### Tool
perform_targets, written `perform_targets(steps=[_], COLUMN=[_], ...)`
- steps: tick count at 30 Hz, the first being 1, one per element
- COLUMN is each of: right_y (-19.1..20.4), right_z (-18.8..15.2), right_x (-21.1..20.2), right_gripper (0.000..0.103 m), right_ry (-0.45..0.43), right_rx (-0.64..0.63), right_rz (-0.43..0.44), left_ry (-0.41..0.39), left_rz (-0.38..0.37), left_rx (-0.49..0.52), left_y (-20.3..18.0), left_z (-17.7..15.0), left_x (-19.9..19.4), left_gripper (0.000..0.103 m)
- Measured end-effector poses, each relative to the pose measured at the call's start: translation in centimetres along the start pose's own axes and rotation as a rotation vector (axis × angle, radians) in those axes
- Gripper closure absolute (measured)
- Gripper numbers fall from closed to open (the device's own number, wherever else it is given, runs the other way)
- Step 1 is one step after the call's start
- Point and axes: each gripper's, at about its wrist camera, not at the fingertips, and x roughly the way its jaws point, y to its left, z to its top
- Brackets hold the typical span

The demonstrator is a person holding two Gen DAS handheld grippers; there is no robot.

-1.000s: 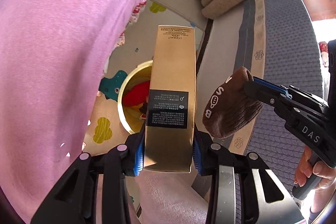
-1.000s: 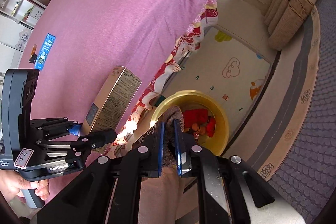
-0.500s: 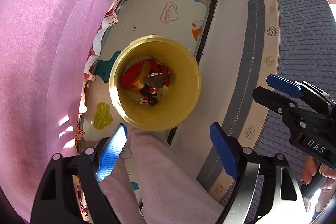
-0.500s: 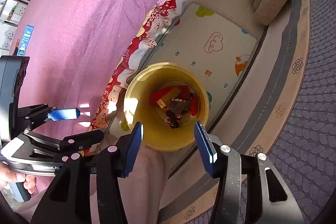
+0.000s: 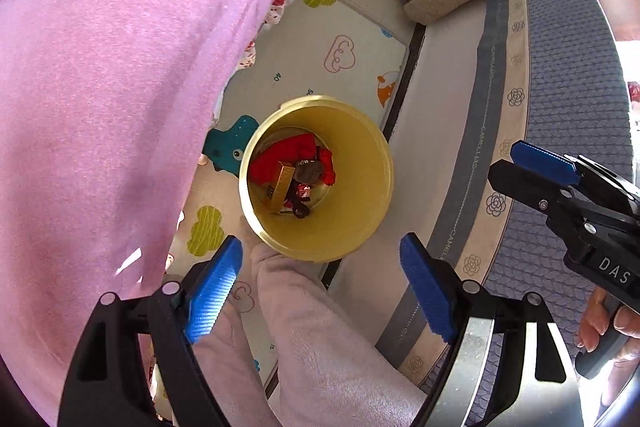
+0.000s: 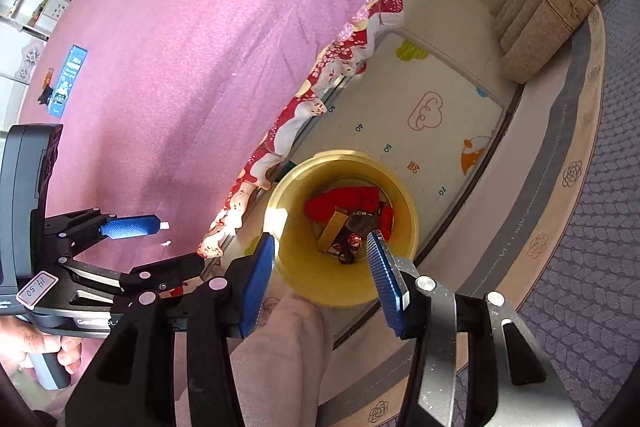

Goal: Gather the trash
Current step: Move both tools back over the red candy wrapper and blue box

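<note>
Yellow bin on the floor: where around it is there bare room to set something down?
Free: the play mat beyond the yellow bin, toward the curtains, and the bordered rug beside it. Crowded: the bin's bottom, with a gold box and red wrappers.

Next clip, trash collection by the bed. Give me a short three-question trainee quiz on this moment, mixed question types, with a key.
1. True or false: the left gripper is holding the gold box.
2. Multiple choice: where does the brown sock lie? A) on the pink bedspread B) inside the yellow bin C) between the right gripper's fingers
3. Fill in: the yellow bin stands on the floor beside the bed, partly on a ____ printed with clouds.

Key
1. False; its jaws stand open and empty, and the box lies in the bin.
2. B; the right gripper is open too.
3. play mat.
</note>
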Motion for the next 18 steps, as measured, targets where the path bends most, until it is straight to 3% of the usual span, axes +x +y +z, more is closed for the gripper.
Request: perform_targets(steps=[6,18], right_y=[7.8,29.1], right_z=[3.1,8.0], right_x=[-1.0,-1.0], right_gripper=[0.055,0.055], right_ry=[-0.042,-0.098], right_rx=[-0.107,-0.390], right_rz=[0.053,0.167], left_ry=[-0.093,-0.329], left_rz=[0.015,0.072], left_rx=[-0.104,-0.404], left_y=[6.1,23.9], left_z=[-0.9,-6.8], left_x=[-4.6,-17.0], left_gripper=[0.023,0.021])
